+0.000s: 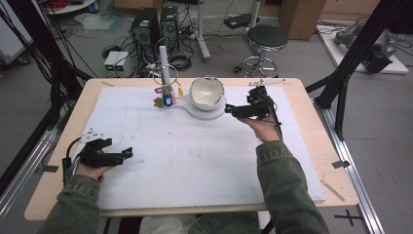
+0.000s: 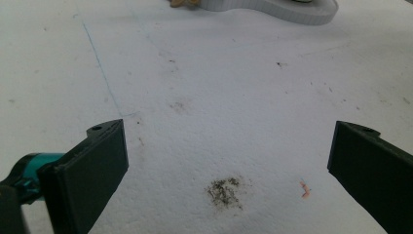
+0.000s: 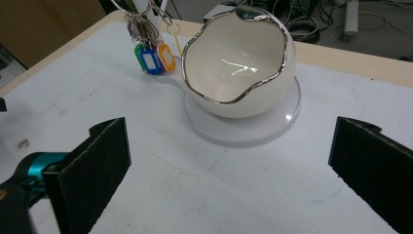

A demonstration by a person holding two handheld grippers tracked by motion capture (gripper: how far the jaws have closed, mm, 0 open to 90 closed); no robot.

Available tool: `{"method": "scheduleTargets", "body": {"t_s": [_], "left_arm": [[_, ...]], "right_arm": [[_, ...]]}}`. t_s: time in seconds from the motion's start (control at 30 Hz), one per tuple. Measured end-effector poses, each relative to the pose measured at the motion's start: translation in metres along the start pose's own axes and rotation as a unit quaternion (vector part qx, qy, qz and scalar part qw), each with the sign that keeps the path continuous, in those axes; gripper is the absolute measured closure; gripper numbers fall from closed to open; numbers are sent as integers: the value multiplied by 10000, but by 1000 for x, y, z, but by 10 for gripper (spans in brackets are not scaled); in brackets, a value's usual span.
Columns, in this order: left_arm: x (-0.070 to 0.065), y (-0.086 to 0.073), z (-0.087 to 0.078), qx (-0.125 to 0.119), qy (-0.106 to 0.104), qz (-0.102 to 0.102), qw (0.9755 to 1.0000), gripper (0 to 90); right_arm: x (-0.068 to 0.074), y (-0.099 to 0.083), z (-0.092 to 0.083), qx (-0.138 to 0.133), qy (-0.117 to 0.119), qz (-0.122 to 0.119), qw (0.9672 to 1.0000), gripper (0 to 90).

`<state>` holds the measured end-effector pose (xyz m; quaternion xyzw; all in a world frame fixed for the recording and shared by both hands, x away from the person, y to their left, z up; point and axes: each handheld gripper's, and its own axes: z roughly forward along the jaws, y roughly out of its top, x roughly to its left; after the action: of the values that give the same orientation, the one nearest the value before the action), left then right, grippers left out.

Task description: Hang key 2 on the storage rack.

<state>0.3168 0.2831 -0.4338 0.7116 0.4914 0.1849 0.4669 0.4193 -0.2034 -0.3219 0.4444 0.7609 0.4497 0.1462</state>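
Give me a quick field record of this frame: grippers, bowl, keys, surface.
left gripper: open, low over the white mat, near left
right gripper: open, pointed at the bowl, just short of it
bowl: white, wavy silver rim, empty, tilted on a round white base
keys: coloured tags hanging on a stand beside the bowl
white mat: scuffed, dark smudge between the left jaws

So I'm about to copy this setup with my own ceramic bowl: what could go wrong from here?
The egg-shaped bowl sits tilted on a round white base; a push from the open right gripper might roll it off. Its wavy rim looks awkward to pinch squarely. The key tags hang close beside it and could snag a jaw.
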Motion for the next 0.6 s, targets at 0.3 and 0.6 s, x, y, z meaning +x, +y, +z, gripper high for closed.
{"method": "scheduleTargets", "body": {"t_s": [0.3, 0.6], "left_arm": [[0, 0, 0, 14, 2, 21, 10000, 17], [0, 0, 0, 11, -7, 5, 10000, 17]], "right_arm": [[-1, -16, -7, -34, 25, -9, 10000, 8], [-4, -32, -17, -89, -12, 0, 10000, 8]]}}
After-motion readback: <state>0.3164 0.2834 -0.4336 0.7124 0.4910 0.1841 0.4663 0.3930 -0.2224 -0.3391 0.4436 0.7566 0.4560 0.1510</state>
